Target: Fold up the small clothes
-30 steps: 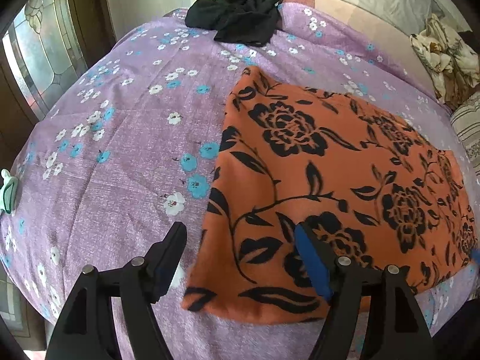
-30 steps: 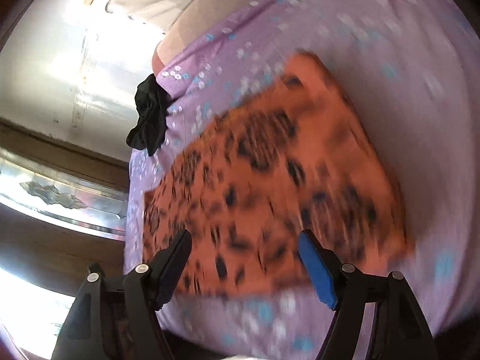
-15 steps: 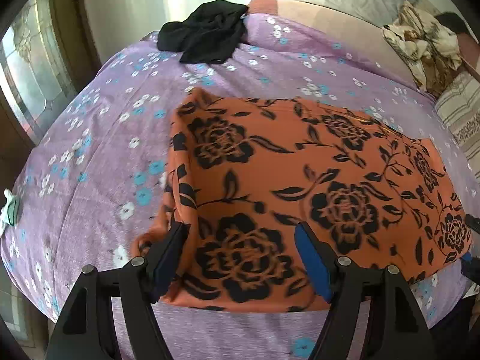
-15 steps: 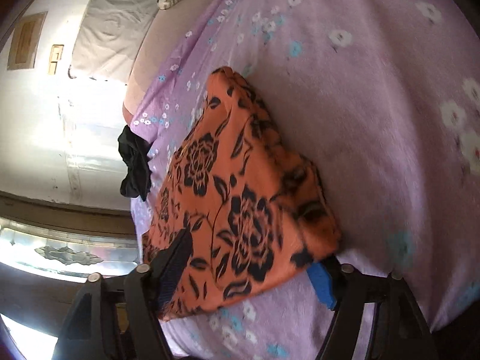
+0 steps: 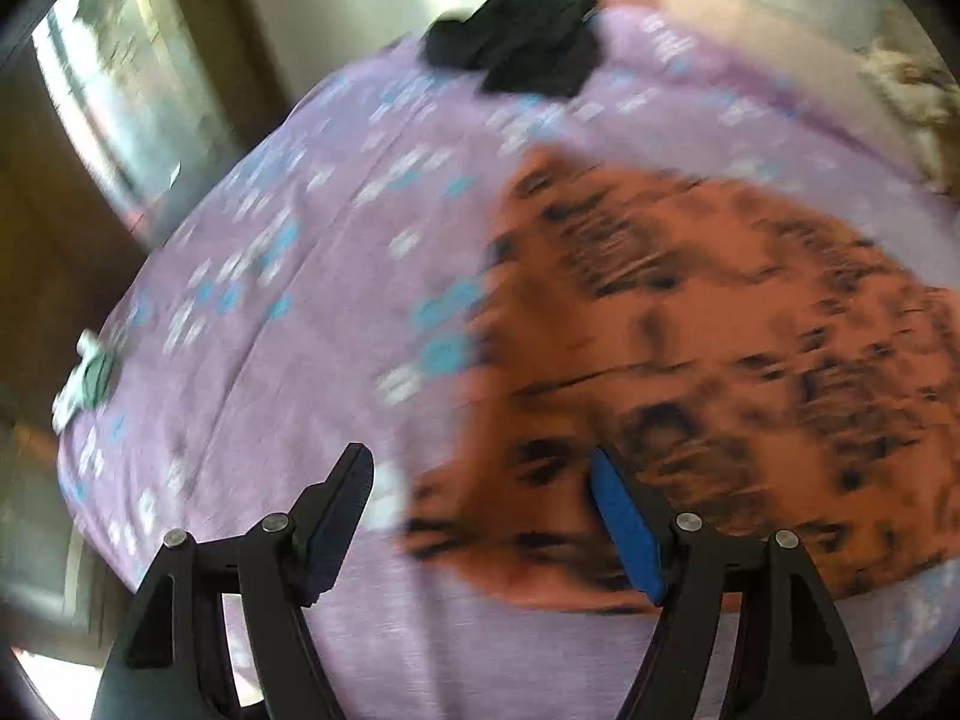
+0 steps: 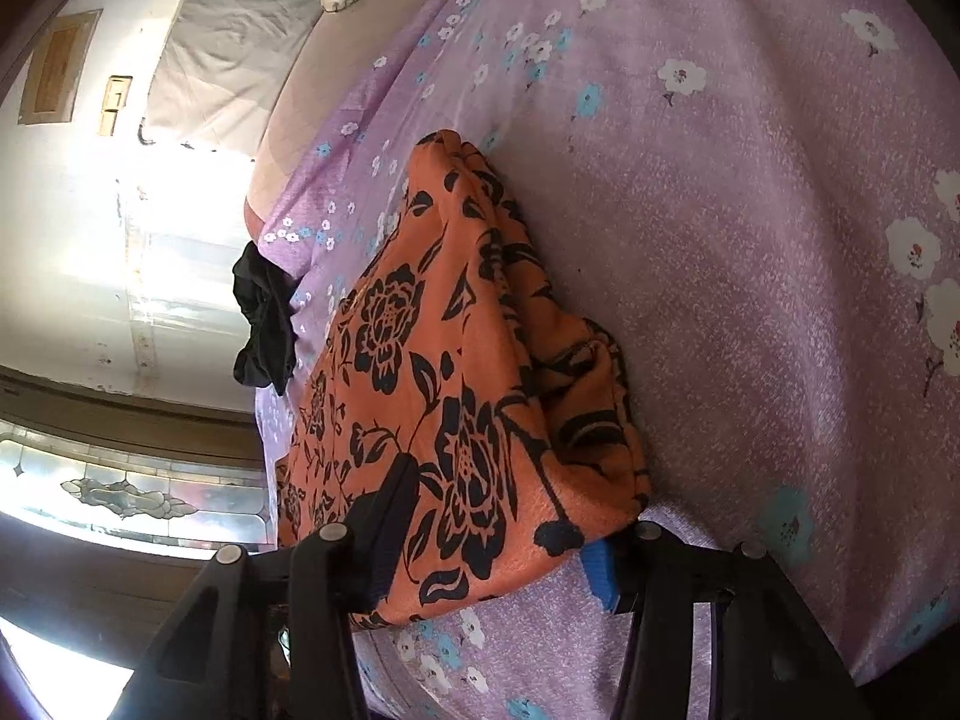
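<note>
On the purple floral bedsheet (image 6: 750, 240) the orange flowered garment (image 6: 456, 396) lies spread, its near corner between the right gripper (image 6: 498, 546)'s closing jaws. The left gripper (image 5: 480, 516) hangs with jaws apart, gripping nothing, over the cloth's other near corner. Risk: the right may pinch only 1 layer, or sheet too, dragging the fold crooked.
</note>
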